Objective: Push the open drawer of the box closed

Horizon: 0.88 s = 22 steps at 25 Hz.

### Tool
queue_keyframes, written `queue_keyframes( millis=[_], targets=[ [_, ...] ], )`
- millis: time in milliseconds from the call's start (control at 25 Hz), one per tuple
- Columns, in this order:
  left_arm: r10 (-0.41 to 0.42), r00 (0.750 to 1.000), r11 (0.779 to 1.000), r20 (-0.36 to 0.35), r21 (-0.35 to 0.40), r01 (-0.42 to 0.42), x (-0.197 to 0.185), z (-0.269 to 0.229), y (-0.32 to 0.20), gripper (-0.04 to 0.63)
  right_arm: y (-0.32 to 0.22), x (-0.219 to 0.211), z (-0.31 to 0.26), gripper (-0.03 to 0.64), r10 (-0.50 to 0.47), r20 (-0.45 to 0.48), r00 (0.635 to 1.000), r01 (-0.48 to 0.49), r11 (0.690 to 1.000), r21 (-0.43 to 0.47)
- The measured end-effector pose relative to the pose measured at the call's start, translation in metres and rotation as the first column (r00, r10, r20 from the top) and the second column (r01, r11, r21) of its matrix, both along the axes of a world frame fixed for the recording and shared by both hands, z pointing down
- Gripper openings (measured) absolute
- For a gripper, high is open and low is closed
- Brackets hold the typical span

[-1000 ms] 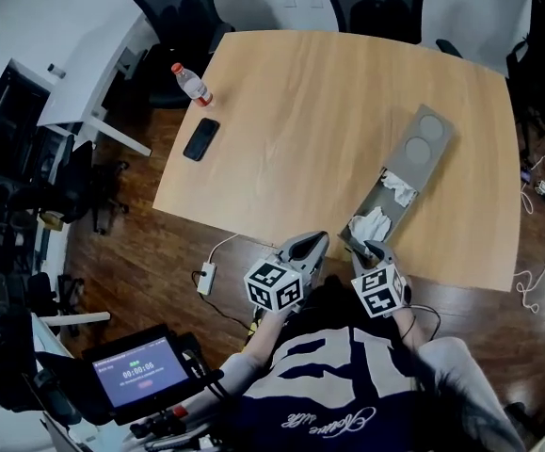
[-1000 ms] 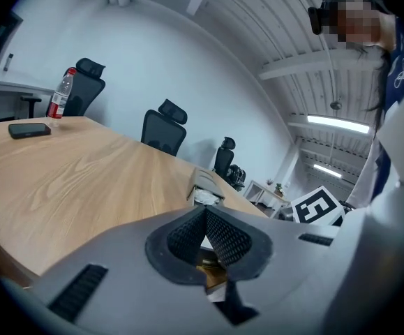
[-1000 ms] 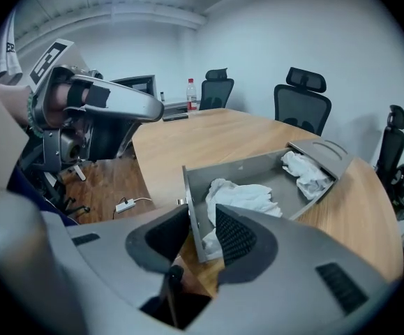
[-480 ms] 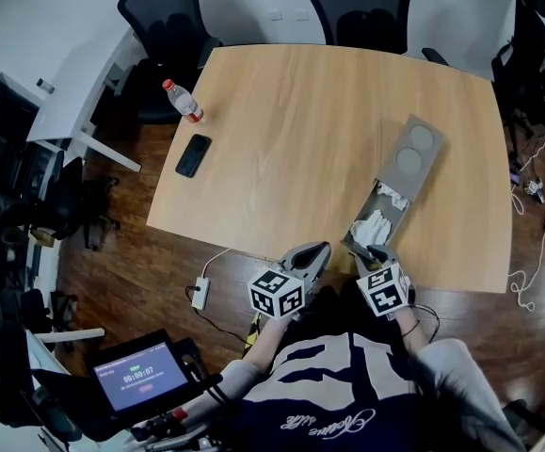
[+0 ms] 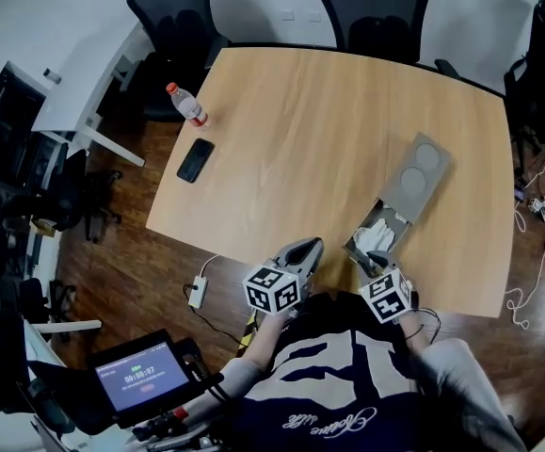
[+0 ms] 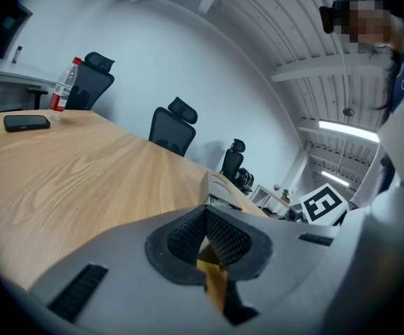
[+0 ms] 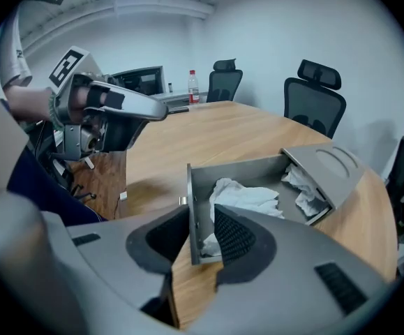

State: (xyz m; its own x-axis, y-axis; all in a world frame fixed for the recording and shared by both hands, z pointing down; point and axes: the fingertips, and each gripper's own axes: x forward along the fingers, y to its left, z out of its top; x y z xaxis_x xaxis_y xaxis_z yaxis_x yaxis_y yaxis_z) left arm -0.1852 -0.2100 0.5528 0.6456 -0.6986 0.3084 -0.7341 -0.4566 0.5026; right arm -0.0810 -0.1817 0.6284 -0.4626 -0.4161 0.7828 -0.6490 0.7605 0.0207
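Head view: not done. The box (image 5: 423, 169) sits on the right side of the table (image 5: 291, 139). Its drawer (image 5: 360, 230) is pulled well out toward the near edge. There is crumpled white cloth (image 5: 377, 234) in the drawer, and the two round recesses (image 5: 425, 153) on the box top look empty. The right gripper (image 5: 373, 260) is at the drawer's near end. The left gripper (image 5: 308, 245) hangs just left of it, apart from the drawer. The bottle (image 5: 187, 104) and phone (image 5: 195, 161) are far left, not involved.

Left gripper view: the left gripper (image 6: 206, 211) has its pads meeting at the tips with nothing between them. The box shows just beyond the tips, but I can't see inside it from here.

Right gripper view: the right gripper (image 7: 200, 215) has its jaws apart, and they have just been closing a bit. The drawer's front wall stands between them, not clamped, with a gap on the right pad's side. The drawer interior is mostly filled with cloth. One wad lies near the front and another sits at the box mouth.

My read: the whole push is left to do, and the drawer has to travel its full exposed length back into the box. The cloth at the mouth may bunch up and resist.
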Motion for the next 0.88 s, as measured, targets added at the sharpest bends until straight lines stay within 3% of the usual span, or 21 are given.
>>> queue_keyframes(
  millis=[160,400,520,880],
  targets=[
    [0.013,1.000,1.000,-0.006,-0.019,-0.013,0.021,0.011,-0.030,-0.002,-0.036,0.023,0.005,0.107,0.009,-0.051,0.999,-0.007,0.999,0.039],
    [0.024,1.000,0.999,-0.013,-0.048,-0.025,0.035,0.019,-0.049,-0.002,-0.078,0.053,-0.003,0.066,0.141,-0.031,0.990,-0.138,0.988,0.071],
    [0.023,1.000,0.998,-0.016,-0.057,-0.024,0.042,0.024,-0.062,-0.002,-0.095,0.063,-0.001,0.066,0.160,-0.024,0.987,-0.158,0.986,0.060],
    [0.019,1.000,0.997,-0.011,-0.077,-0.019,0.047,0.028,-0.072,-0.002,-0.110,0.074,-0.003,0.068,0.200,-0.048,0.979,-0.196,0.977,0.088]
  ],
)
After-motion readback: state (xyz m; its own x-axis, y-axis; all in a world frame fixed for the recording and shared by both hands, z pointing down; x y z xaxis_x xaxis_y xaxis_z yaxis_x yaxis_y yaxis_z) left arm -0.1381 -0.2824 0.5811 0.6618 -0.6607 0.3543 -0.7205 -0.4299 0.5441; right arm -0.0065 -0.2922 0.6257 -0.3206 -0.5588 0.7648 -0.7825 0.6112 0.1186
